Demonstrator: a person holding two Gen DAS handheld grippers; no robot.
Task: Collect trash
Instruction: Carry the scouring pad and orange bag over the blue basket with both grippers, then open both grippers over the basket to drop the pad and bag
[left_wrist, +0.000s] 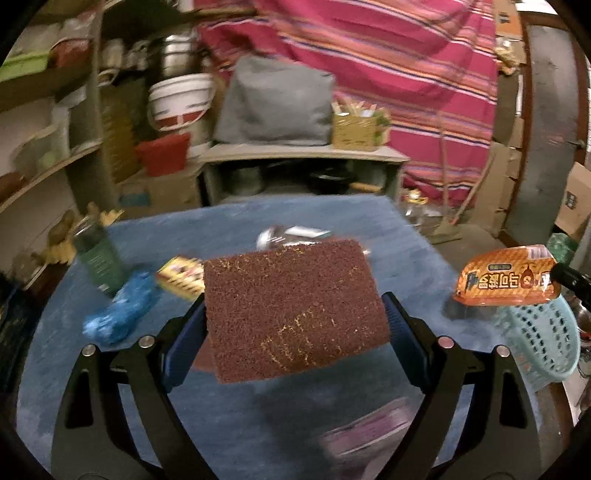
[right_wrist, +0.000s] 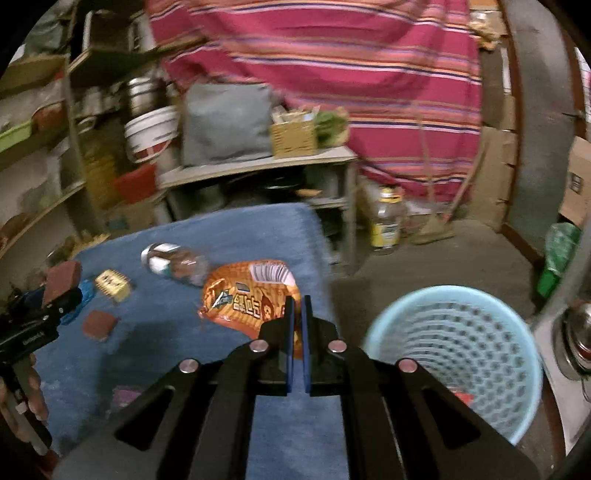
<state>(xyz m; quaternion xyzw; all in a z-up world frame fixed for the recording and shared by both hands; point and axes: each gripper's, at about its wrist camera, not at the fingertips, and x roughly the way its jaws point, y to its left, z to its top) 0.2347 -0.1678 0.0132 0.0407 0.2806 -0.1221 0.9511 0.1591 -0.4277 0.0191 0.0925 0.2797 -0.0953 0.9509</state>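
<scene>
**A:** What does the left gripper (left_wrist: 295, 317) show in its own view?

**B:** Its blue pads clamp a brown scouring pad (left_wrist: 291, 314), lifted above the blue table (left_wrist: 240, 424). A blue crumpled bag (left_wrist: 118, 314) and a yellow packet (left_wrist: 181, 282) lie left of it.

**A:** And the right wrist view?

**B:** The right gripper (right_wrist: 297, 314), its fingers nearly pressed together, pinches an orange snack wrapper (right_wrist: 243, 295) by its edge over the table. A pale blue basket (right_wrist: 458, 354) stands just right of it.
</scene>
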